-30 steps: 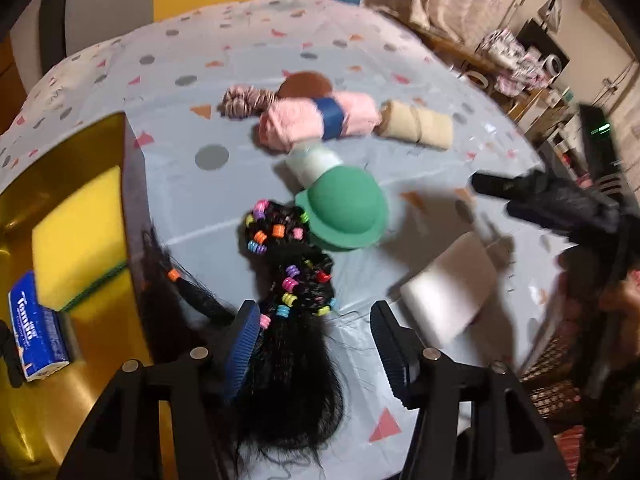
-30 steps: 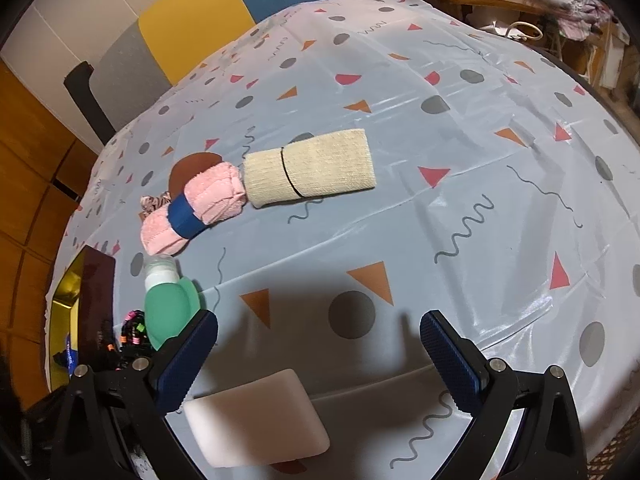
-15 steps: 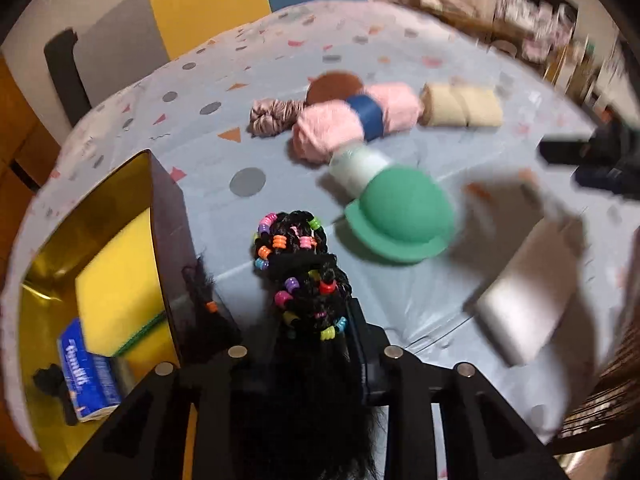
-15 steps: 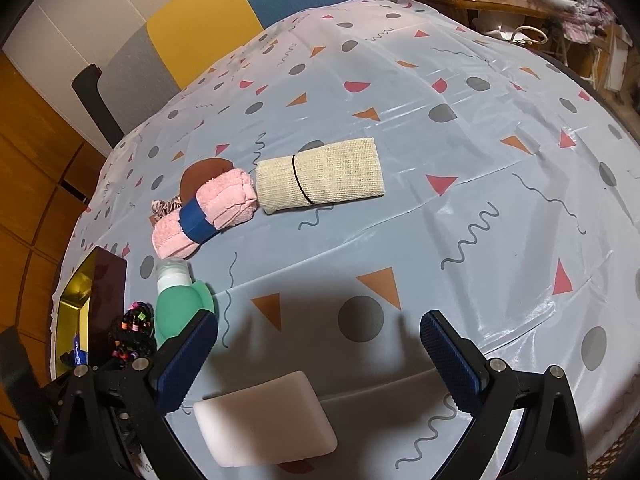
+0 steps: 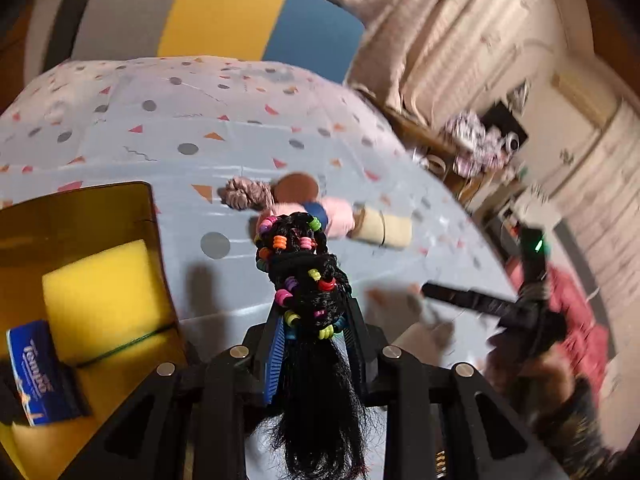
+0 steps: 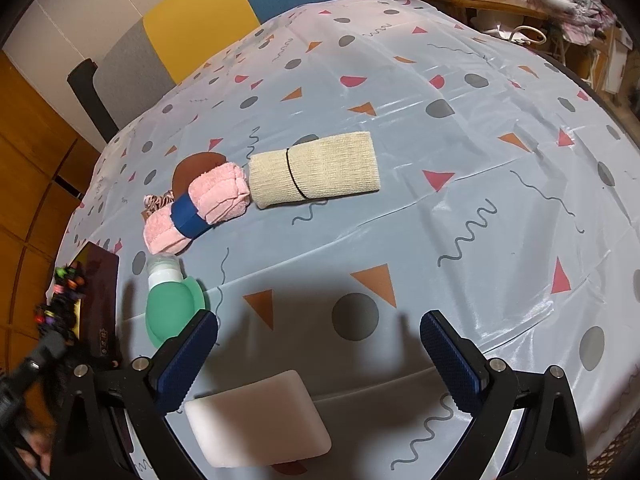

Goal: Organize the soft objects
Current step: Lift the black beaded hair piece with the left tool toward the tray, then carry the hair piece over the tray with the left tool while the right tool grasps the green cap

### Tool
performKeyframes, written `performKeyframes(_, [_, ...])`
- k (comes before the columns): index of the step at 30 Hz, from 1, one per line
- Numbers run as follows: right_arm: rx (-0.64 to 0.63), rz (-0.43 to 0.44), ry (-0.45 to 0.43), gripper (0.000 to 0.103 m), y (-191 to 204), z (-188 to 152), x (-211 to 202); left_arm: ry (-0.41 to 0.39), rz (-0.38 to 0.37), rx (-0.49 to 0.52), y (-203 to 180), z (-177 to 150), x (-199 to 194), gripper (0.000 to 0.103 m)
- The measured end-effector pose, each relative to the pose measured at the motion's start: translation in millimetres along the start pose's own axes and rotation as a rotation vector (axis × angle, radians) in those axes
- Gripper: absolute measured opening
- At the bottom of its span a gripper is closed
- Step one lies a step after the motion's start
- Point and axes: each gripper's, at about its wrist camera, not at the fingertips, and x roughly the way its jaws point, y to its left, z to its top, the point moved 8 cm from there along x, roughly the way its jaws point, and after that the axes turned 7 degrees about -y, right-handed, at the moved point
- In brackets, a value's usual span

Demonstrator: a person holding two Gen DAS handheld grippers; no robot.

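Observation:
My left gripper (image 5: 316,340) is shut on a black hairpiece with coloured beads (image 5: 304,276) and holds it above the table, beside the gold box (image 5: 80,208). The hairpiece also shows at the left edge of the right wrist view (image 6: 60,304). My right gripper (image 6: 320,344) is open and empty above the table, with a white foam pad (image 6: 260,416) just below it. A pink rolled towel with a blue band (image 6: 200,208), a beige rolled cloth (image 6: 316,168) and a green squeeze bottle (image 6: 168,304) lie on the table.
The gold box holds a yellow sponge (image 5: 104,292) and a blue tissue pack (image 5: 38,372). A scrunchie (image 5: 244,194) and a brown round pad (image 5: 296,188) lie behind the pink towel. The right gripper's arm (image 5: 480,304) shows at right. Table edge is near.
My left gripper closed on the beaded hairpiece and lifted it off the table, and its view swung upward. The right gripper stayed open, almost in place.

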Motion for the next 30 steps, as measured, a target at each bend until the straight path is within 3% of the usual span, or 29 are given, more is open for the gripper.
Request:
performKeyframes(4, [-0.034,0.01,0.013,0.102,7.4,-3.5,2.8,-0.032,0.008,-0.03,-2.9,4.1,-19.9,0.027])
performKeyframes(11, [-0.103,0.046,0.041,0.102,25.3,-12.6,7.4,-0.153,0.019,-0.095,9.8,15.5,-77.8,0.027])
performKeyframes(15, [-0.159,0.083,0.051,0.102,40.3,-18.9,8.0,-0.213,0.11,-0.07,26.0,15.0,-109.7,0.027])
performKeyframes(18, [-0.225,0.137,0.06,0.102,61.8,-27.2,7.4,-0.225,0.167,-0.068,39.5,5.2,-124.1,0.027])
performKeyframes(23, [-0.262,0.193,0.049,0.102,88.0,-29.1,7.2,-0.223,0.201,-0.109,65.7,-13.1,-137.0,0.027])
performKeyframes(27, [-0.308,0.188,0.047,0.102,116.5,-20.4,19.9,-0.226,0.222,-0.151,84.6,-24.2,-145.7,0.027])
performKeyframes(30, [-0.397,0.126,0.047,0.102,139.3,-11.2,38.8,-0.233,0.231,-0.171,94.0,-30.7,-152.0,0.027])
